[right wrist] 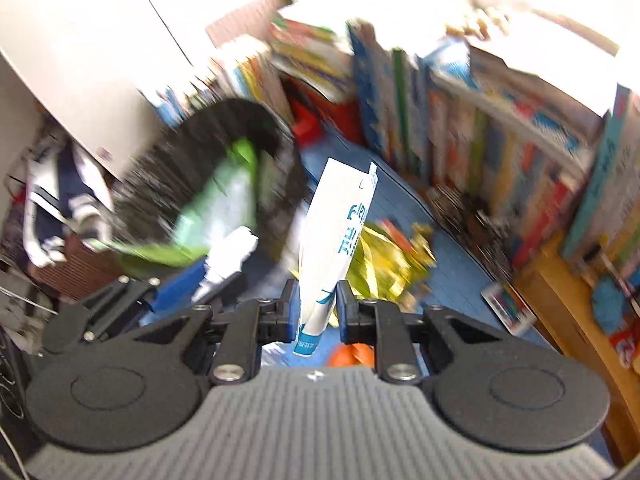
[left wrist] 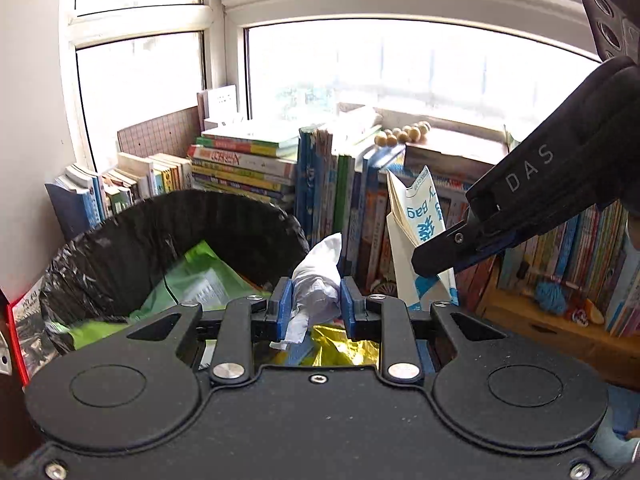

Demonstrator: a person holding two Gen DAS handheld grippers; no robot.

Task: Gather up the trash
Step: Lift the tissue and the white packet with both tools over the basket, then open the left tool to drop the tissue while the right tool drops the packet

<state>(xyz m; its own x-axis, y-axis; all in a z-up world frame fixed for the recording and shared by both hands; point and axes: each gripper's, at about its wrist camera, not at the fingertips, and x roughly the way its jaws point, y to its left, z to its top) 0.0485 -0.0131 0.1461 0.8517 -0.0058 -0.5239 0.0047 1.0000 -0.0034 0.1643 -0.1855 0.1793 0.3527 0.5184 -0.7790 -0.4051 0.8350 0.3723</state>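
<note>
From the left wrist, I see my left tongs (left wrist: pixel 313 307) clamped on a crumpled white tissue (left wrist: pixel 316 282), its top poking up past the fingertips. The black-lined bin (left wrist: pixel 160 240), green wrapper inside, sits just ahead to the left.

From the right wrist, blurred, my right tongs (right wrist: pixel 317 307) grip a folded white-and-blue paper bag (right wrist: pixel 340 236), standing upright, bin ahead-left.

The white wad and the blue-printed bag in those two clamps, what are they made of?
White wad in the left gripper: probably tissue or soft paper, matte, crumpled into soft creases. Blue-printed bag in the right gripper: looks like thin paper, matte white, holding sharp flat folds; a coating cannot be ruled out.
</note>
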